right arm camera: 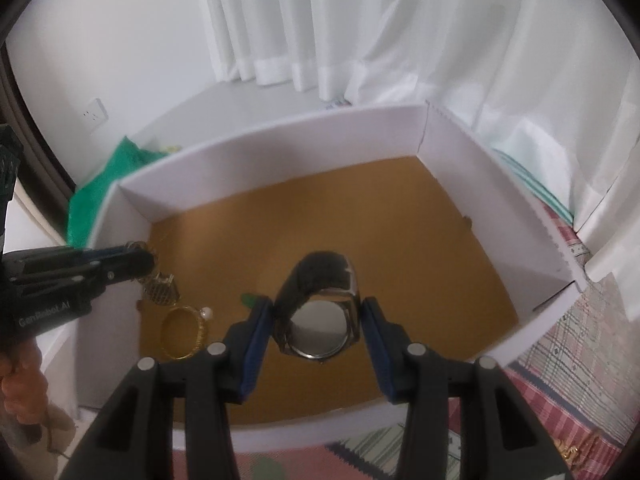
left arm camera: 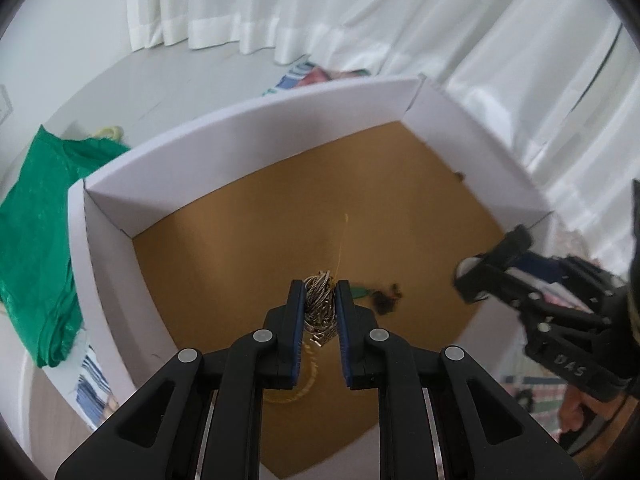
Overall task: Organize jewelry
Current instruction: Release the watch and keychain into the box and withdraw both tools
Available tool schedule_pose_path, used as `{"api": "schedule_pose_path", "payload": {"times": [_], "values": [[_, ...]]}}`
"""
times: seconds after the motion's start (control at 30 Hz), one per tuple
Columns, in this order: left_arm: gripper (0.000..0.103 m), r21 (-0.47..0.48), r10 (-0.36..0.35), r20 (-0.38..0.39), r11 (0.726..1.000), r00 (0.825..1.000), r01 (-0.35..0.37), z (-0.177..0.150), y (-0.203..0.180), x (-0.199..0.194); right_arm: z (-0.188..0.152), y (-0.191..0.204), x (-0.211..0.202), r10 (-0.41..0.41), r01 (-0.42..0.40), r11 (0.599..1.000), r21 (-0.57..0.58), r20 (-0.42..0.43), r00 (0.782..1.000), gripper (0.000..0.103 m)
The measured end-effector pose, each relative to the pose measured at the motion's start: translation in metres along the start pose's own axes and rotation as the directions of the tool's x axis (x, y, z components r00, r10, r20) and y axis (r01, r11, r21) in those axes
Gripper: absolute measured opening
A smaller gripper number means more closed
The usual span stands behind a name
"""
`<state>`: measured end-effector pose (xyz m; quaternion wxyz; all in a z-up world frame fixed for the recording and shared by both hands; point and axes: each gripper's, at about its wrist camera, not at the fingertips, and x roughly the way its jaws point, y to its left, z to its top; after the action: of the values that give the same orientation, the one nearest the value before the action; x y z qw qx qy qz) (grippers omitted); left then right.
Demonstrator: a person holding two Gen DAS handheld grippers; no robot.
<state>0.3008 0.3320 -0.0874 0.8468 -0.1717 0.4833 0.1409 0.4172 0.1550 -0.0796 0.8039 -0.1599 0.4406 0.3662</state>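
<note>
A white box (left arm camera: 256, 120) with a brown floor (left arm camera: 248, 240) fills both views. My left gripper (left arm camera: 318, 294) is shut on a bundle of silver chain jewelry (left arm camera: 318, 300) and holds it over the box floor. It also shows in the right wrist view (right arm camera: 140, 258) with a gold mesh piece (right arm camera: 160, 288) hanging under it. My right gripper (right arm camera: 318, 312) is open over the box, its fingers on either side of a wristwatch (right arm camera: 318, 320) with a black strap. A gold bangle (right arm camera: 184, 332) lies on the box floor to the left.
A green cloth (left arm camera: 36, 216) lies left of the box. White curtains (right arm camera: 360, 20) hang behind. A plaid cloth (right arm camera: 560, 380) lies under the box on the right. A small dark piece (left arm camera: 386, 300) and a green bit (right arm camera: 249, 300) lie on the box floor.
</note>
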Motion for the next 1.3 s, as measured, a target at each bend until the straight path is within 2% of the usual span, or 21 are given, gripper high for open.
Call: {"api": "schedule_pose_path", "payload": {"times": [0.03, 0.07, 0.1, 0.13, 0.17, 0.3, 0.43, 0.5, 0.6, 0.7, 0.83, 0.97, 1.07, 1.17, 1.3], "values": [[0.025, 0.001, 0.021, -0.004, 1.0, 1.0, -0.021, -0.001, 0.0, 0.003, 0.0, -0.002, 0.005, -0.003, 0.003, 1.0, 0.003, -0.009, 1.0, 0.049], [0.033, 0.002, 0.047, -0.011, 0.999, 0.999, -0.047, -0.002, 0.0, 0.008, -0.001, -0.003, 0.011, -0.011, 0.011, 1.0, 0.004, -0.016, 1.0, 0.053], [0.053, 0.001, 0.065, -0.013, 0.998, 0.998, -0.065, -0.004, 0.002, 0.01, -0.002, -0.004, 0.014, -0.01, 0.01, 1.0, 0.005, -0.017, 1.0, 0.063], [0.064, -0.003, 0.073, -0.006, 0.997, 0.997, -0.073, -0.005, 0.004, 0.008, -0.004, -0.007, 0.015, -0.014, 0.014, 1.0, 0.013, -0.013, 1.0, 0.068], [0.067, -0.004, 0.08, 0.009, 0.997, 0.997, -0.08, -0.007, 0.005, 0.005, -0.004, -0.008, 0.013, -0.027, 0.027, 0.999, 0.025, -0.006, 1.0, 0.071], [0.073, 0.011, 0.07, 0.046, 0.997, 0.996, -0.071, -0.014, 0.001, -0.012, -0.01, -0.015, -0.012, -0.065, 0.062, 0.996, 0.067, 0.051, 0.997, 0.071], [0.085, 0.046, 0.064, 0.118, 0.996, 0.991, -0.07, -0.028, -0.017, -0.04, -0.027, -0.016, -0.048, -0.107, 0.099, 0.992, 0.079, 0.099, 0.989, 0.071], [0.089, 0.071, 0.041, 0.154, 0.996, 0.987, -0.053, -0.04, -0.032, -0.056, -0.044, -0.017, -0.069, -0.13, 0.119, 0.989, 0.093, 0.115, 0.985, 0.076], [0.093, 0.122, -0.003, 0.184, 0.992, 0.983, -0.02, -0.062, -0.06, -0.077, -0.075, -0.018, -0.098, -0.159, 0.148, 0.984, 0.095, 0.126, 0.979, 0.076], [0.098, 0.181, -0.045, 0.199, 0.983, 0.979, 0.009, -0.089, -0.091, -0.092, -0.11, -0.024, -0.125, -0.188, 0.174, 0.978, 0.114, 0.127, 0.974, 0.077], [0.1, 0.237, -0.088, 0.196, 0.971, 0.977, 0.04, -0.134, -0.132, -0.105, -0.16, -0.039, -0.158, -0.226, 0.2, 0.962, 0.187, 0.131, 0.965, 0.08], [0.1, 0.284, -0.141, 0.165, 0.955, 0.976, 0.09, -0.188, -0.169, -0.104, -0.215, -0.056, -0.185, -0.292, 0.25, 0.928, 0.276, 0.125, 0.948, 0.08], [0.1, 0.326, -0.141, 0.157, 0.942, 0.977, 0.084, -0.229, -0.192, -0.098, -0.253, -0.066, -0.198, -0.325, 0.27, 0.904, 0.331, 0.122, 0.938, 0.082], [0.1, 0.338, -0.141, 0.177, 0.938, 0.974, 0.074, -0.262, -0.209, -0.092, -0.292, -0.073, -0.209, -0.35, 0.286, 0.88, 0.379, 0.109, 0.93, 0.082], [0.1, 0.384, -0.169, 0.133, 0.917, 0.977, 0.106, -0.291, -0.228, -0.079, -0.339, -0.075, -0.206, -0.385, 0.331, 0.858, 0.393, 0.065, 0.92, 0.085]]}}
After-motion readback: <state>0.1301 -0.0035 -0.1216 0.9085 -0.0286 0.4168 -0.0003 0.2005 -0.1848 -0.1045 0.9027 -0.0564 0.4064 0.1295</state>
